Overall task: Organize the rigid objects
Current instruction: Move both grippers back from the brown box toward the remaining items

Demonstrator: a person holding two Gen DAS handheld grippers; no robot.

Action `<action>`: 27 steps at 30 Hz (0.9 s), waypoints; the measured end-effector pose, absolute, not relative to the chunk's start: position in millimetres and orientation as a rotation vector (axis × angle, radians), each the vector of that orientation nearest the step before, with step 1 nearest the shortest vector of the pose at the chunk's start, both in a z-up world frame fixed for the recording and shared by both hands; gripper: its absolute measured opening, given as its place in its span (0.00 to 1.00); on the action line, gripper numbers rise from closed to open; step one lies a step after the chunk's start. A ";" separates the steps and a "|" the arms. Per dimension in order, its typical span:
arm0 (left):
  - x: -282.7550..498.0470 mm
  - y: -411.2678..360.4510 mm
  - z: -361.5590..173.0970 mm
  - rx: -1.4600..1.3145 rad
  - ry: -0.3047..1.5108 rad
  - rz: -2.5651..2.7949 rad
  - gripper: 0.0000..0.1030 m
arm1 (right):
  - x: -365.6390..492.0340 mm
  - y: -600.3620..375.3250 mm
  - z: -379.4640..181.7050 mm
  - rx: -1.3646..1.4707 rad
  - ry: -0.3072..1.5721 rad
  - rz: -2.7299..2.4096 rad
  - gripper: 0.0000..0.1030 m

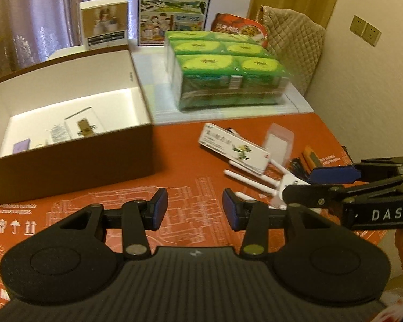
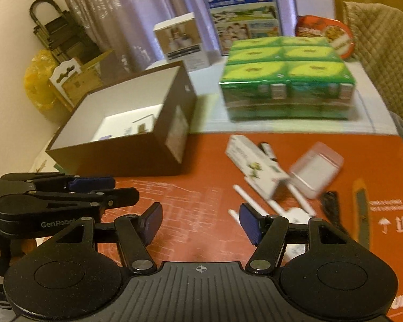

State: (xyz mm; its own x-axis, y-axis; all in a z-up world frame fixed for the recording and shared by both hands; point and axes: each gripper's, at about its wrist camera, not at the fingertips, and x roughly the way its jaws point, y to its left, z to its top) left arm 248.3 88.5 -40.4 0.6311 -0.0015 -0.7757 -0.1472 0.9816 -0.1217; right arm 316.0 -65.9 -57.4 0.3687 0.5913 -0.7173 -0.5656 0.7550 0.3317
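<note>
Hovering over the red mat [image 1: 190, 145], I am facing the open box [image 1: 67, 139], which is already holding a few small things, while the carton [image 1: 233, 151], clear case [image 1: 279, 143], white router [image 1: 279, 185] and knife [image 2: 361, 209] are lying crowded together. Reaching in risks nudging neighbours or clipping the other tool. My left gripper [image 1: 195, 205] and right gripper [image 2: 200, 221] are both standing part open, holding nothing.
</note>
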 end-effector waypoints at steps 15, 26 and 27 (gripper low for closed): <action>270.1 22.4 -54.9 -0.158 0.925 0.063 0.39 | 337.9 -163.4 -70.6 0.083 0.957 0.617 0.58; 284.7 -11.1 -71.4 -0.156 0.957 0.052 0.39 | 351.1 -208.4 -88.4 0.068 0.978 0.564 0.58; 285.4 -13.3 -72.4 -0.155 0.958 0.051 0.39 | 352.2 -210.0 -89.9 0.068 0.981 0.560 0.58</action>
